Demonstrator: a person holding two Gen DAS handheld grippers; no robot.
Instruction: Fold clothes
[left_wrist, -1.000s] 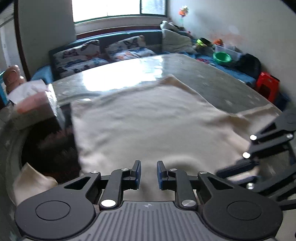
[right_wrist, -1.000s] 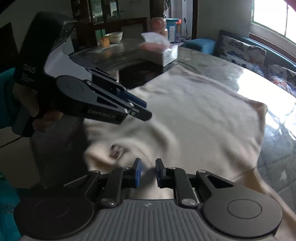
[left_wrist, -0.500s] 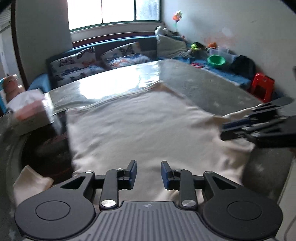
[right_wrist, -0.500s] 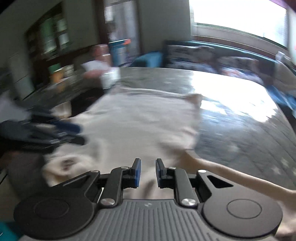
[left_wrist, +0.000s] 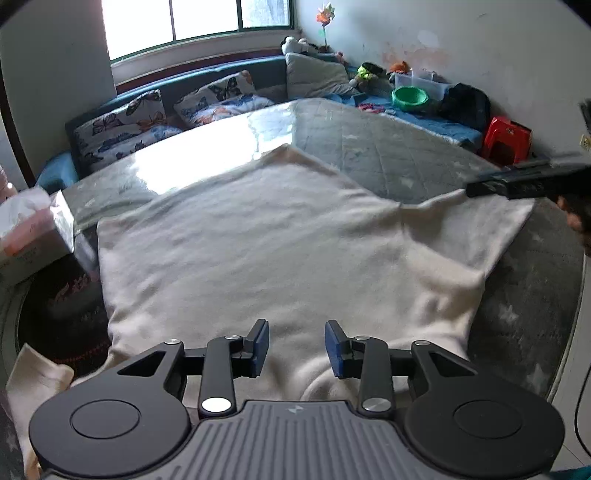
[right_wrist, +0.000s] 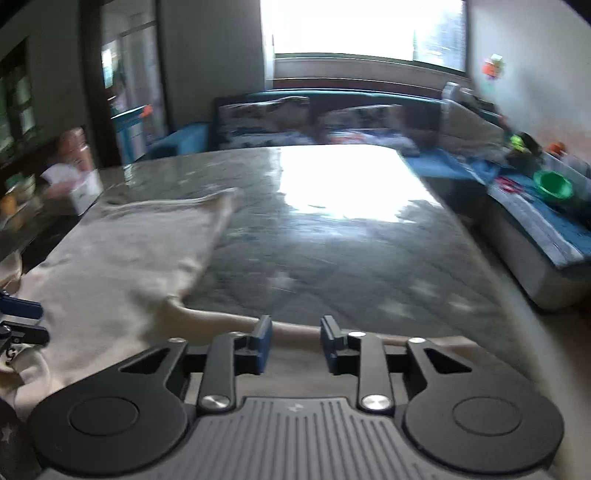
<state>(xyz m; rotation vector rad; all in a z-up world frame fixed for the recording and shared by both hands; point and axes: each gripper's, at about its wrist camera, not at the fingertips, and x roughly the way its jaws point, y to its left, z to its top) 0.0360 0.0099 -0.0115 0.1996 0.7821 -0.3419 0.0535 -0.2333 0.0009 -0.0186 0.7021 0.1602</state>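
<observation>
Bright window (left_wrist: 192, 22) above a blue sofa (left_wrist: 177, 96) with butterfly-print cushions (left_wrist: 125, 122).

Soft cloth on a shiny table

The cream shirt (left_wrist: 258, 251) under the left gripper (left_wrist: 296, 347) looks soft, fuzzy and matt. Ahead, the table (left_wrist: 369, 147) top is glossy. The gripper is matt black plastic.

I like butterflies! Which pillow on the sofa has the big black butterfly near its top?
The right butterfly pillow, the one beside the plain grey cushion. The left butterfly pillow shows smaller, fainter butterflies.
</observation>
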